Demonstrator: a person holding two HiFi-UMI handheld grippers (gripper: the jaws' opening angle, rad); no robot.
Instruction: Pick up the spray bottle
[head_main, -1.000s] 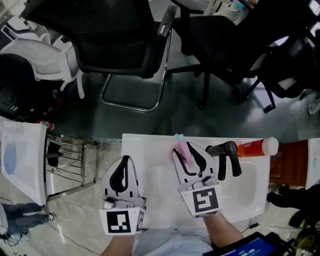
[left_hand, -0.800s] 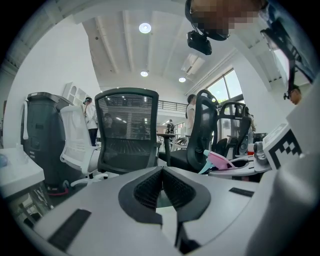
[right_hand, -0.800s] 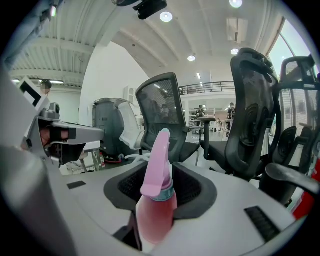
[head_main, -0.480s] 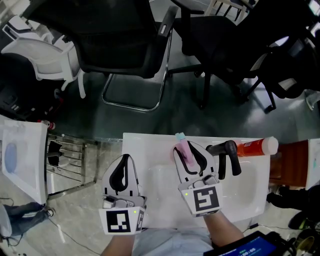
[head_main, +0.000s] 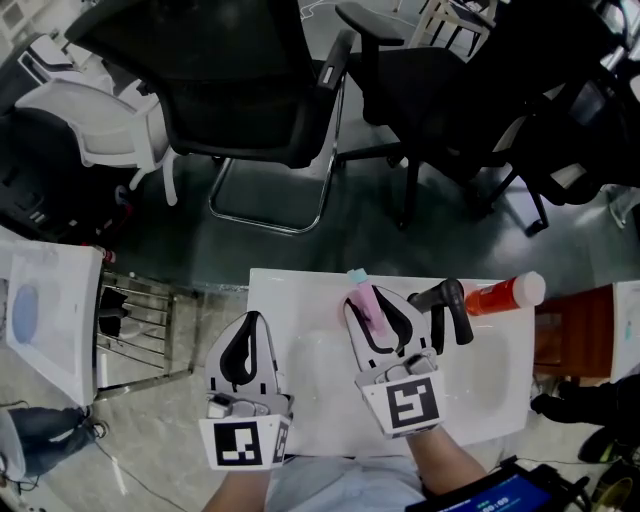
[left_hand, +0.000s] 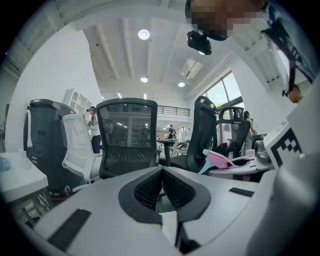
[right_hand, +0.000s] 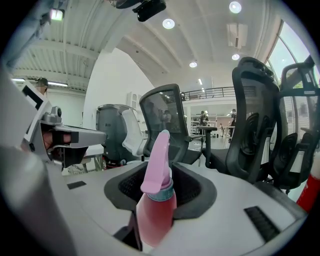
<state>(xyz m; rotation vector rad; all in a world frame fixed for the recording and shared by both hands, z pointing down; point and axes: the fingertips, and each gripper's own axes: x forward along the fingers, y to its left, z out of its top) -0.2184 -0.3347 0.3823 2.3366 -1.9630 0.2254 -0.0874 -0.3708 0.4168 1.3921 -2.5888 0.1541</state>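
Observation:
A pink spray bottle (head_main: 366, 306) with a pale blue collar stands upright between the jaws of my right gripper (head_main: 378, 301), which is shut on its body. In the right gripper view the bottle (right_hand: 156, 207) fills the gap, with its pink trigger head sticking up above the pads (right_hand: 189, 186). It hangs over the white table (head_main: 300, 390). My left gripper (head_main: 250, 320) hovers to the left of it at the table's left edge, shut and holding nothing. In the left gripper view its pads (left_hand: 150, 187) meet, and the bottle's head (left_hand: 218, 160) shows at the right.
An orange bottle (head_main: 500, 294) with a black trigger head (head_main: 446, 306) lies on the table's far right. Black office chairs (head_main: 250, 90) stand beyond the table. A wire rack (head_main: 140, 320) and another white table (head_main: 45, 310) are at the left.
Both grippers have come up a little together, the right one still gripping the pink bottle. The view has shifted slightly, so the orange bottle sits a bit further left.

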